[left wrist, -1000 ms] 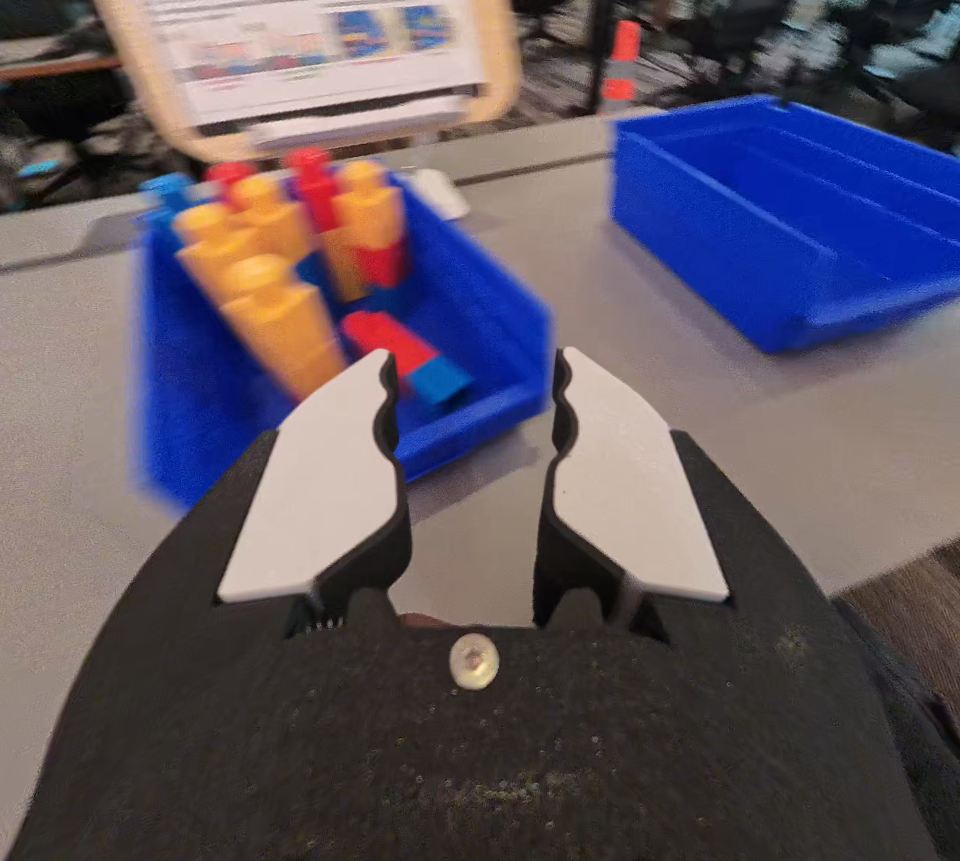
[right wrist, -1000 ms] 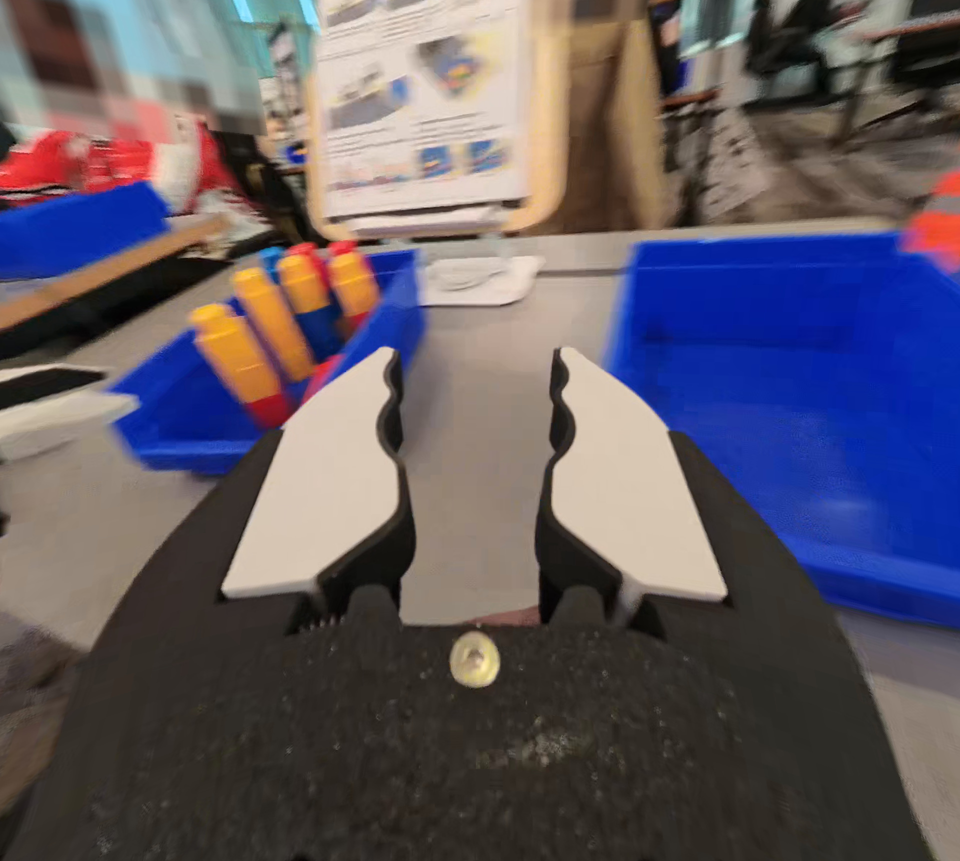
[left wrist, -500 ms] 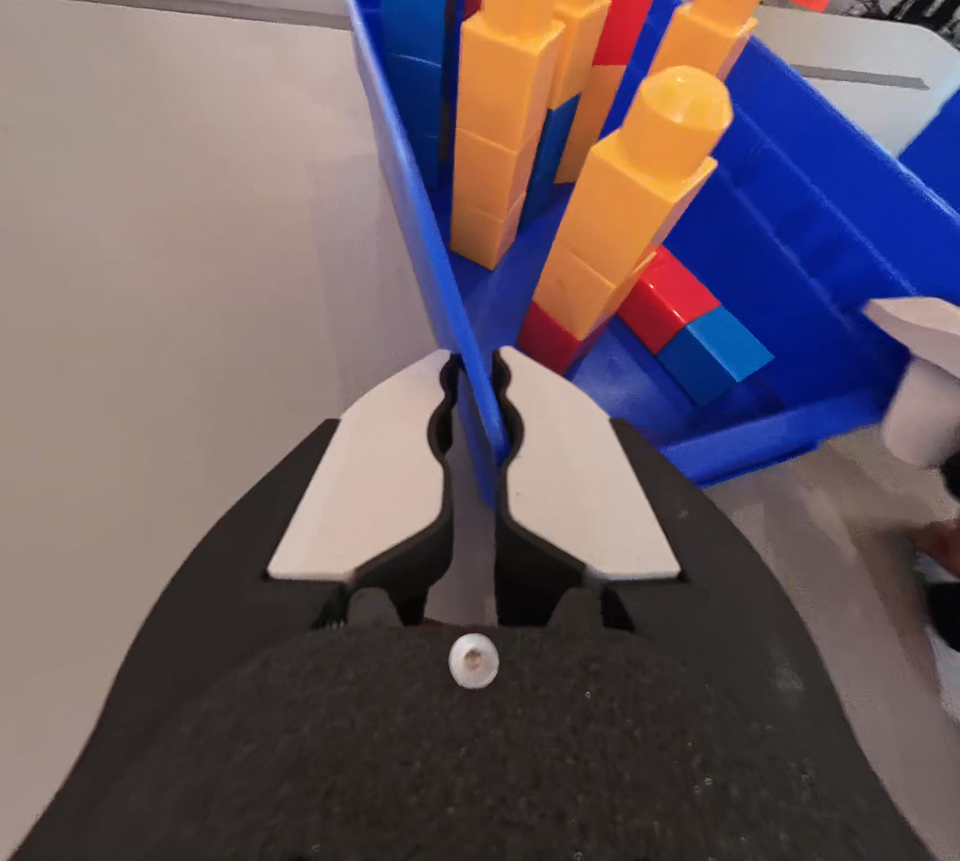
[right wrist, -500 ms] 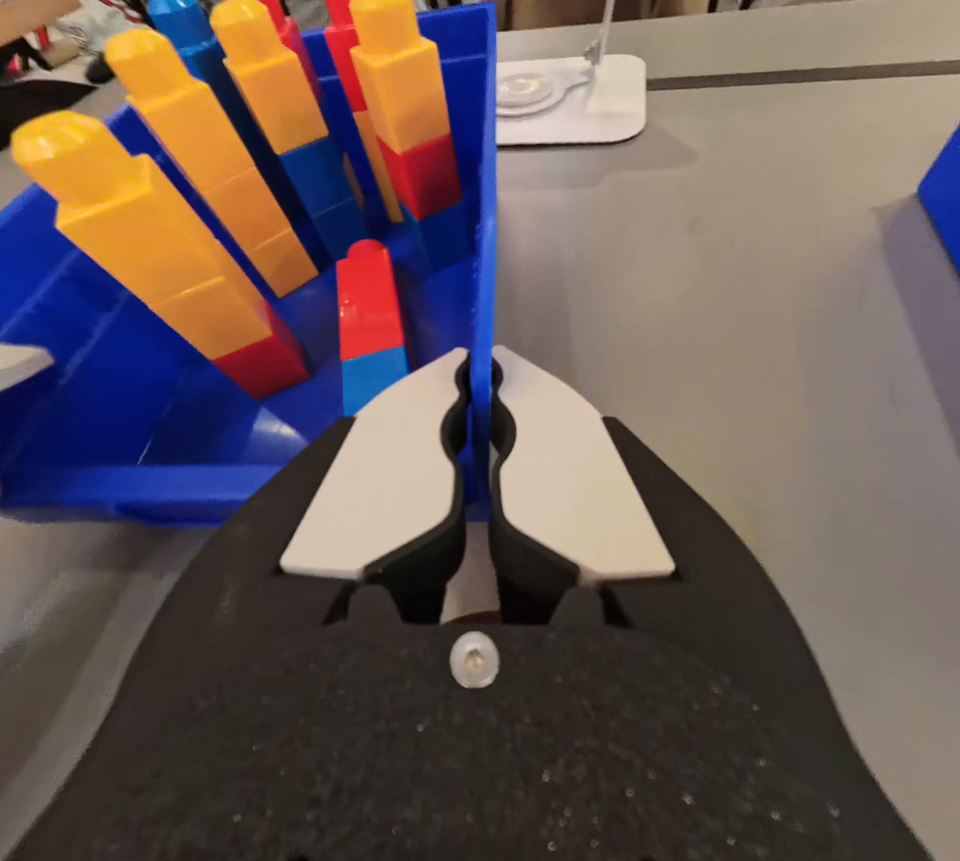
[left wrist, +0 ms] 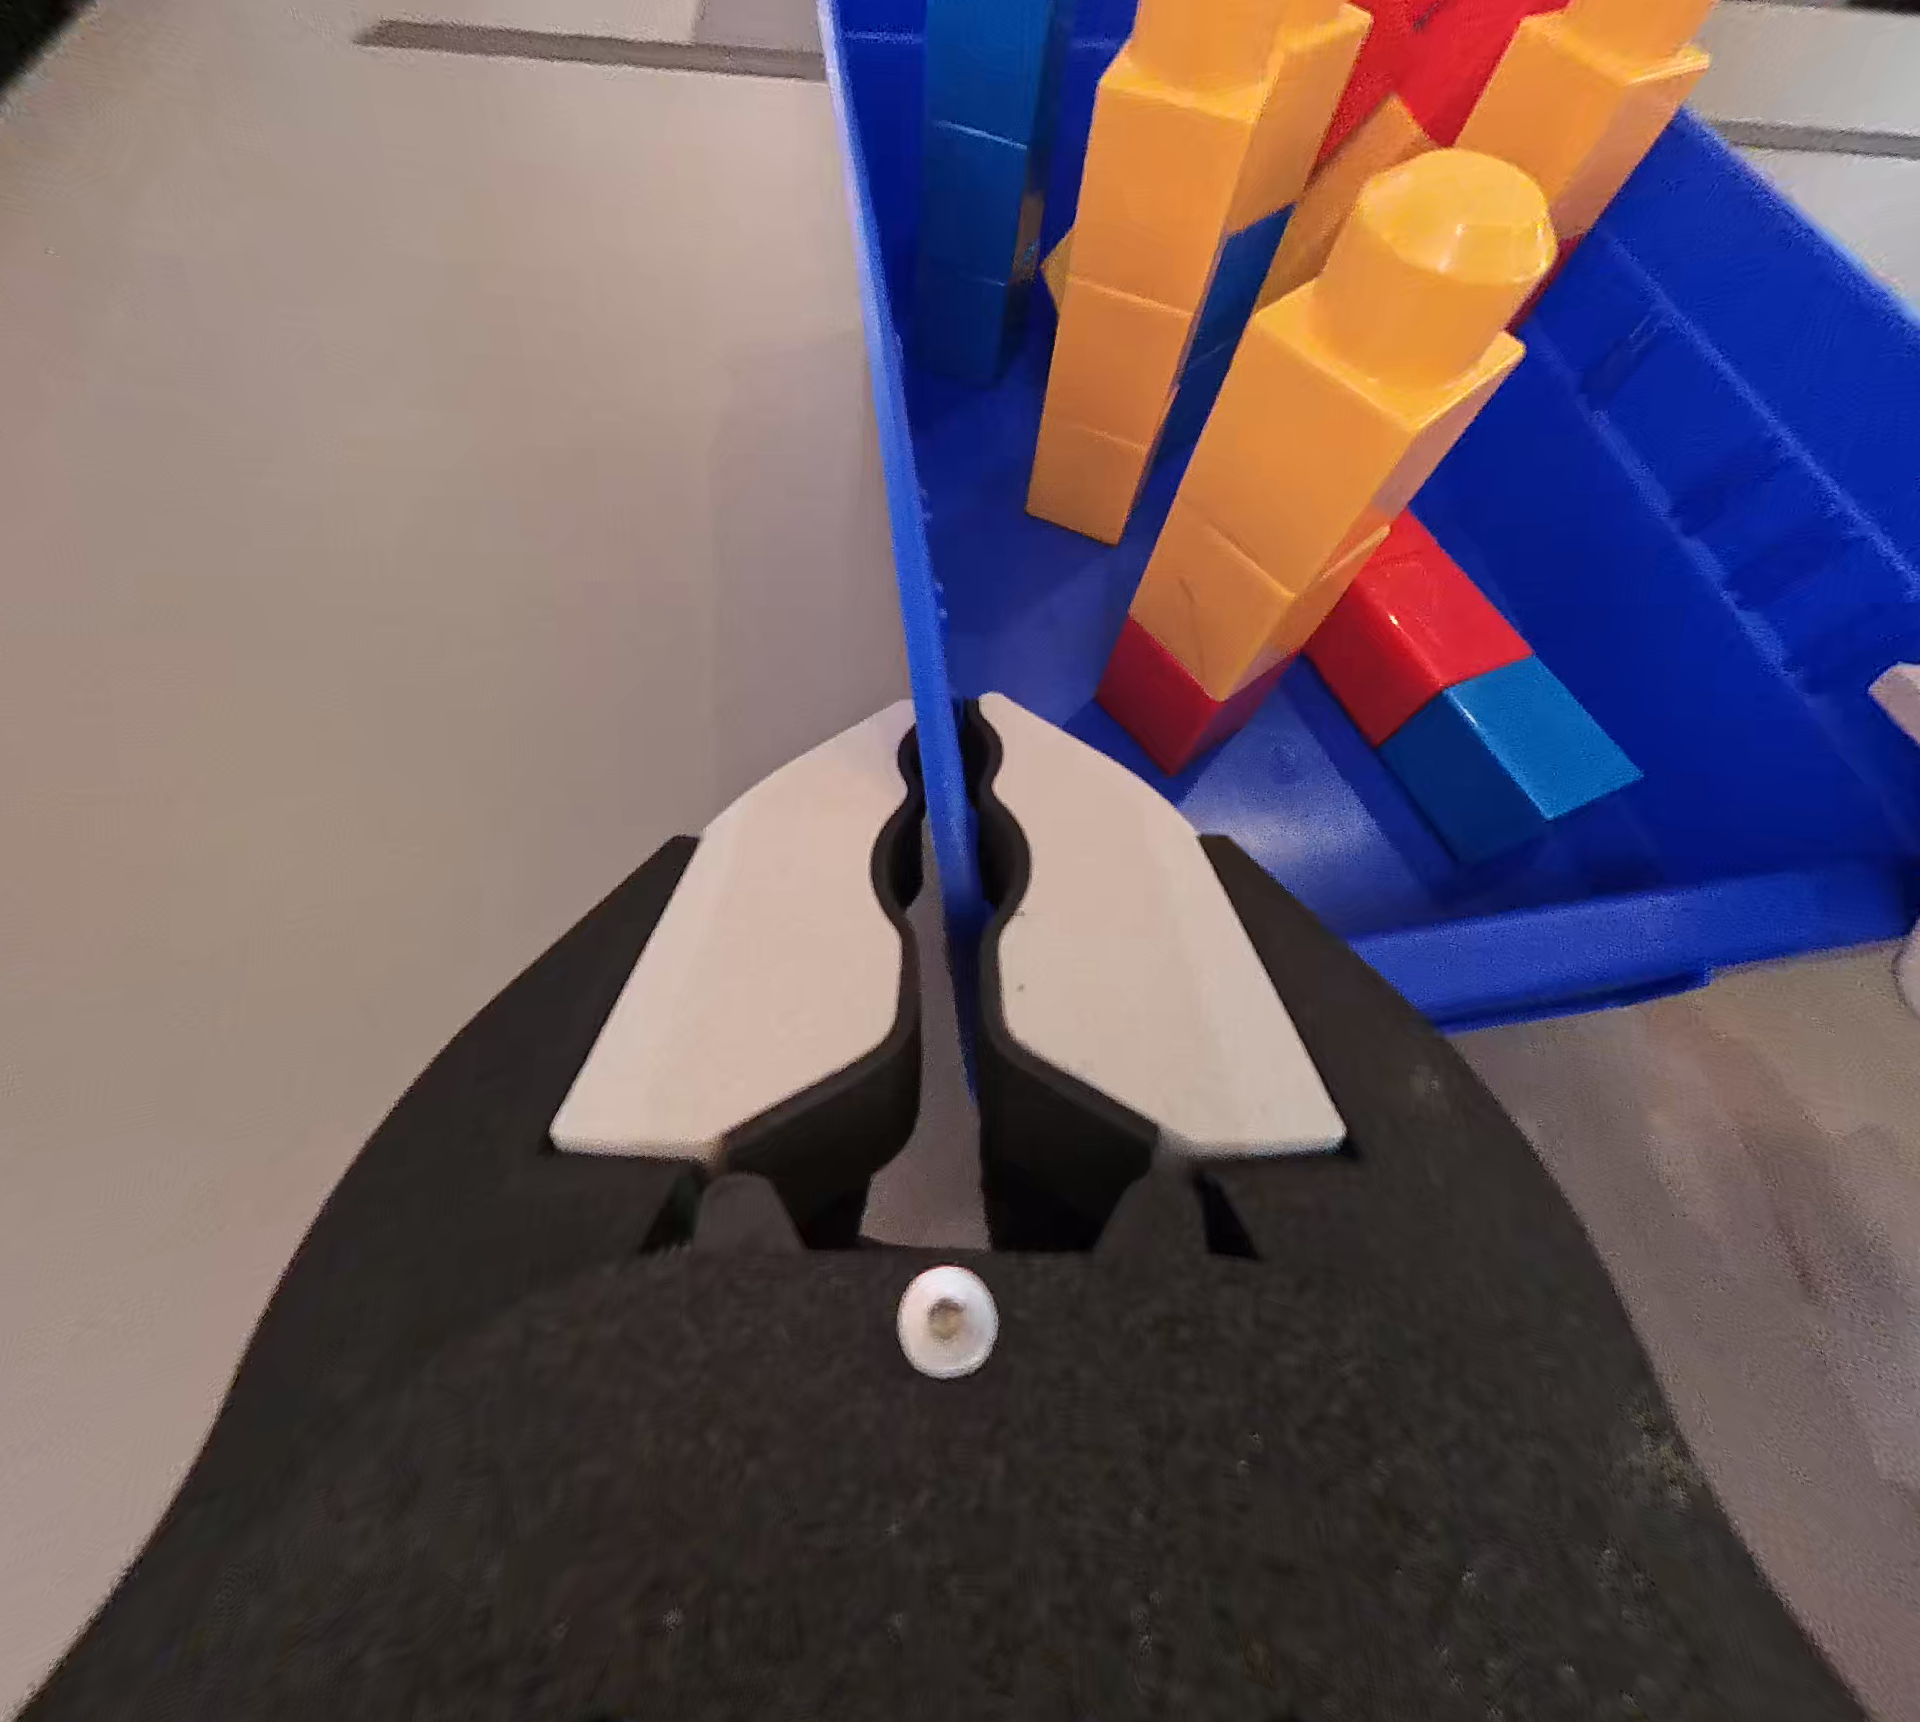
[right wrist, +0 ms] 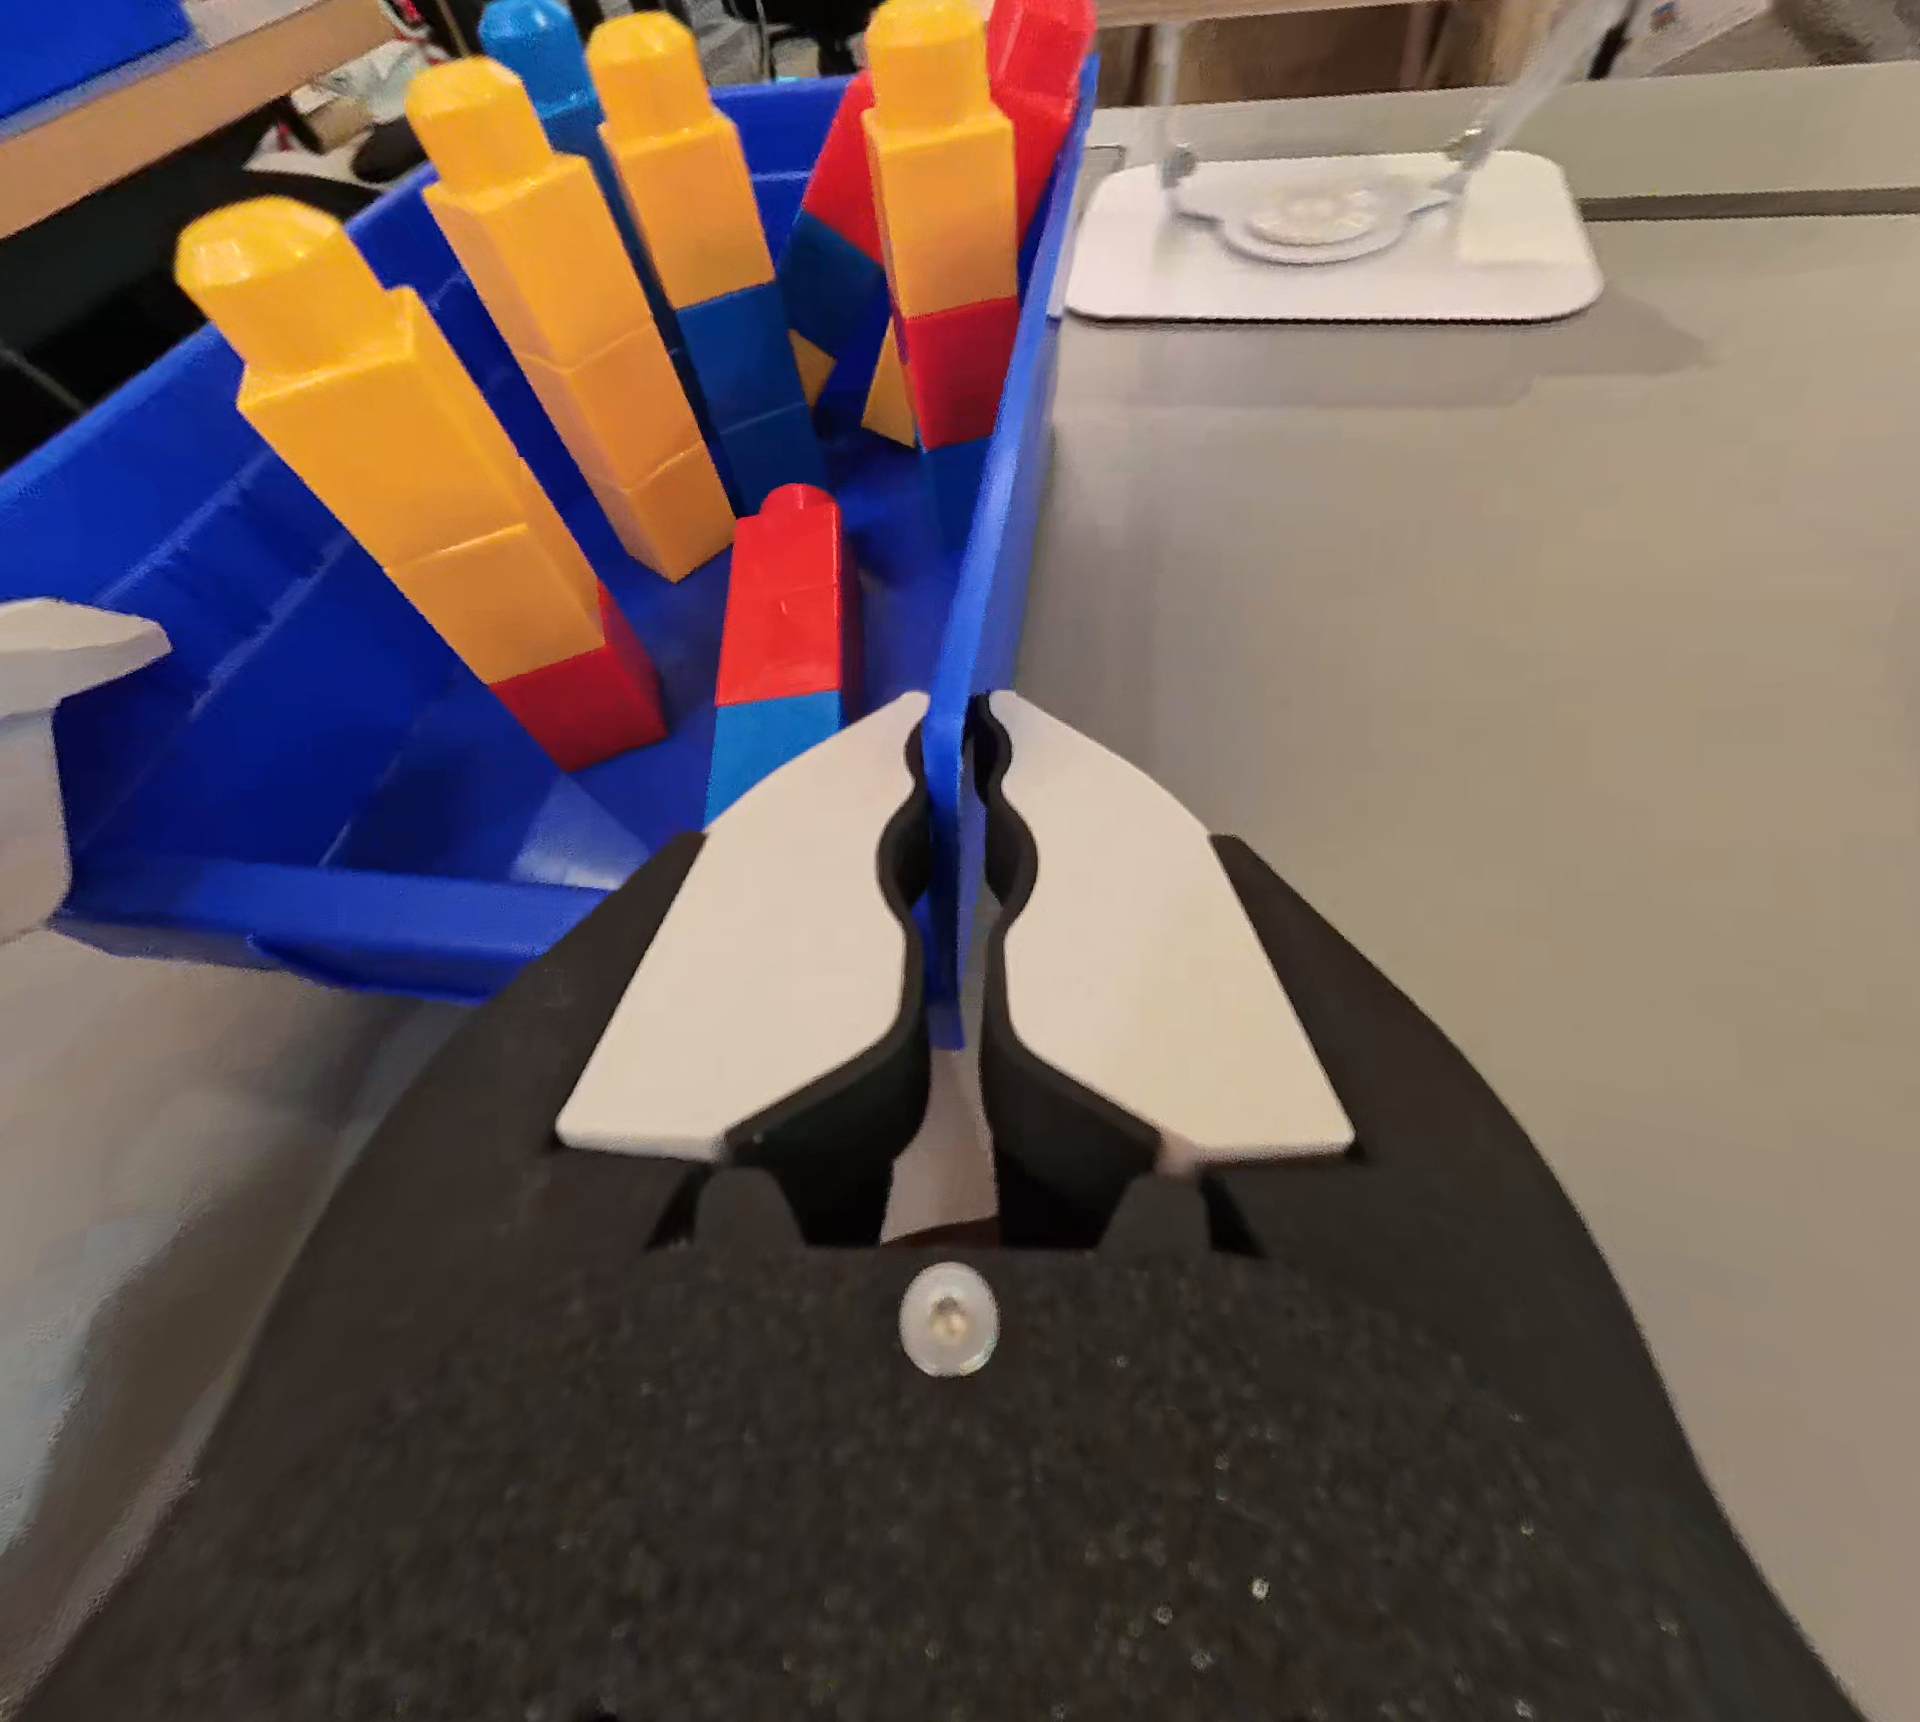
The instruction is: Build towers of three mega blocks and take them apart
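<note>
Each tool, left (left wrist: 943, 727) and right (right wrist: 951, 716), is clamped on a side wall of the bin (left wrist: 1766, 446) on the table (left wrist: 416, 425). The towers (left wrist: 1340, 425) stand inside; tilting the bin could topple them, and the thin walls may slip, I think.

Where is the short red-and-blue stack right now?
The short red-and-blue stack lies on the blue bin's floor, just ahead of the right gripper, beside the tall yellow tower with a red base.
</note>
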A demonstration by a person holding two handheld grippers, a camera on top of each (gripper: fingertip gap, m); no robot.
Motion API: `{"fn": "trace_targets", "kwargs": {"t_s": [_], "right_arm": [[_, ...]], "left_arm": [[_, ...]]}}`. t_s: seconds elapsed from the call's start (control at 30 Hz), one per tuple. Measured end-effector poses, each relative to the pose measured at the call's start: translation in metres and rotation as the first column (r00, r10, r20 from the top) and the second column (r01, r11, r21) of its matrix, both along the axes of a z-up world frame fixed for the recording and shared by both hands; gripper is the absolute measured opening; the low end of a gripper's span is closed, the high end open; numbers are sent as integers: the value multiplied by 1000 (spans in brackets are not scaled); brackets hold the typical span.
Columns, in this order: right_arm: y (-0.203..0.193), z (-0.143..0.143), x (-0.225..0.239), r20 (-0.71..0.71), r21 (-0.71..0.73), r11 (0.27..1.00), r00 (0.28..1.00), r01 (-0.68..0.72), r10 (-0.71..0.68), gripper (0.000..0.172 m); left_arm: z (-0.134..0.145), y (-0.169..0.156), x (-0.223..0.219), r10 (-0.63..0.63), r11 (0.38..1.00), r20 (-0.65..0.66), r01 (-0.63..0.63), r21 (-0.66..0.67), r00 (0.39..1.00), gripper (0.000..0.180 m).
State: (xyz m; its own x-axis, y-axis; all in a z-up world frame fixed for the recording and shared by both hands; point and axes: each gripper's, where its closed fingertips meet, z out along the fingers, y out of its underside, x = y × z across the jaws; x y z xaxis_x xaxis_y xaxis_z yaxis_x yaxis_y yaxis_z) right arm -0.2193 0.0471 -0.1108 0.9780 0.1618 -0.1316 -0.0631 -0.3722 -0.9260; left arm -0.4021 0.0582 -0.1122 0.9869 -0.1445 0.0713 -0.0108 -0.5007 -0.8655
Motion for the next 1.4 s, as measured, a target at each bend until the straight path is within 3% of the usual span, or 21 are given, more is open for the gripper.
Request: {"fn": "trace_targets", "kwargs": {"t_s": [0.2,0.4,0.57,0.8,0.83,0.9,1.03,1.17,1.3,1.4], "right_arm": [[5,-4,-76,2,-21,999,999,-48,48,6],[6,-10,-130,34,-27,997,996,-79,80,8],[16,-13,-148,15,-41,995,996,-89,90,10],[21,-13,-155,-5,-16,992,992,-125,125,15],[18,-11,-154,-16,-6,988,988,-155,155,23],[8,1,-142,-13,38,980,980,-197,198,45],[-30,34,-91,40,145,936,947,-320,318,51],[-59,61,2,140,237,891,921,-387,363,56],[-63,65,91,126,235,894,924,-382,361,57],[-59,52,138,156,199,911,929,-362,336,57]], "left_arm": [[16,10,-75,37,999,-40,-36,9,999,3],[11,24,-130,64,998,-11,-63,26,998,4],[-10,35,-150,56,998,25,-56,8,998,4],[-11,44,-157,35,999,48,-36,22,998,6],[-11,43,-161,41,999,34,-42,19,999,13],[-4,34,-176,123,991,-4,-122,51,992,51],[29,-11,-165,133,970,57,-142,197,989,65],[40,-55,-101,25,965,159,-65,256,987,85],[42,-81,-24,-74,963,192,20,270,979,87],[25,-87,23,-102,987,169,78,138,980,83]]}}
